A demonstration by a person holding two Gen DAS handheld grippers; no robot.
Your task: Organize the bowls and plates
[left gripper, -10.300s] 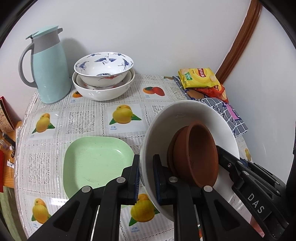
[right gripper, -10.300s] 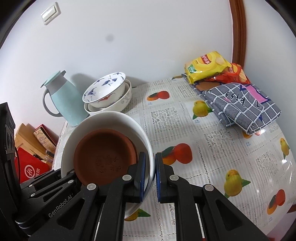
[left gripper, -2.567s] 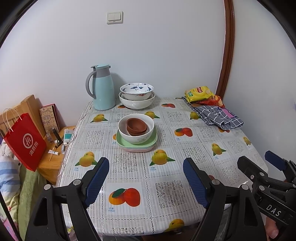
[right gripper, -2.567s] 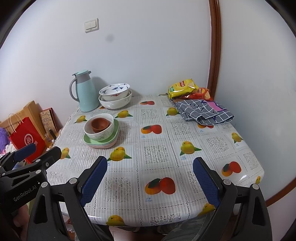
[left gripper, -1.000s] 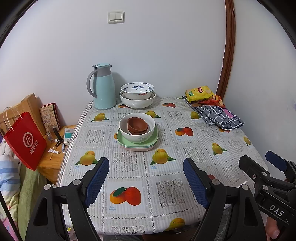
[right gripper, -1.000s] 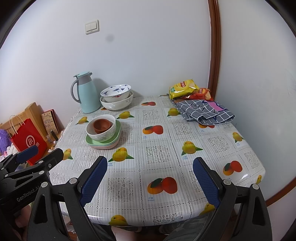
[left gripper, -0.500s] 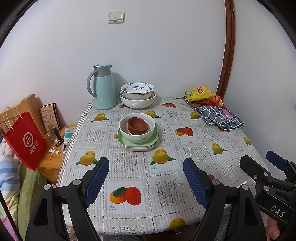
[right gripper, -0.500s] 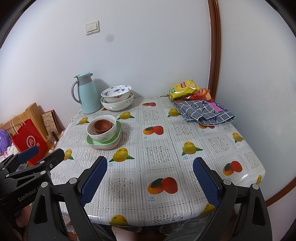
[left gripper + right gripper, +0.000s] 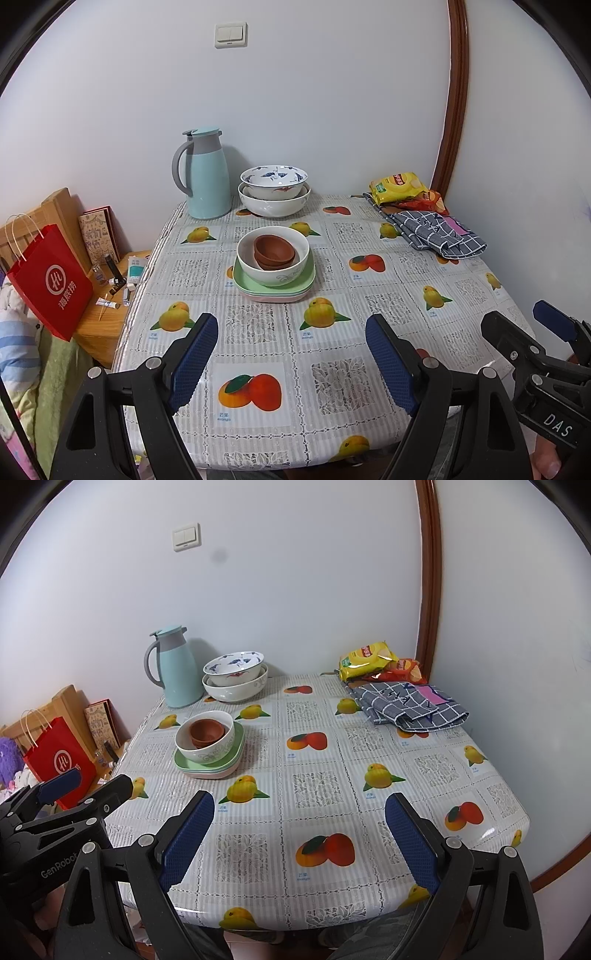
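Left hand-held gripper [image 9: 291, 363] and right hand-held gripper [image 9: 299, 843], both spread wide and empty, above the near edge of the worktop [image 9: 369, 295]. Mid-worktop: brown bowls [image 9: 274, 251] nested in a white bowl [image 9: 273, 271] on stacked plates [image 9: 275, 290]. Behind: patterned bowls [image 9: 273, 192], beside a jug [image 9: 205, 181].

Table [image 9: 332, 369] w/ plates [image 9: 275, 288], jug [image 9: 205, 177]

Evenly lit, soft indoor light, fairly bright. Strong fisheye bend with black corners in both views. Soft shadow on wall right of jug [image 9: 205, 177]. Small glare patches on glossy surface [image 9: 491, 834] near its right front edge. Sharp at centre, slight softness toward rims. No motion blur.
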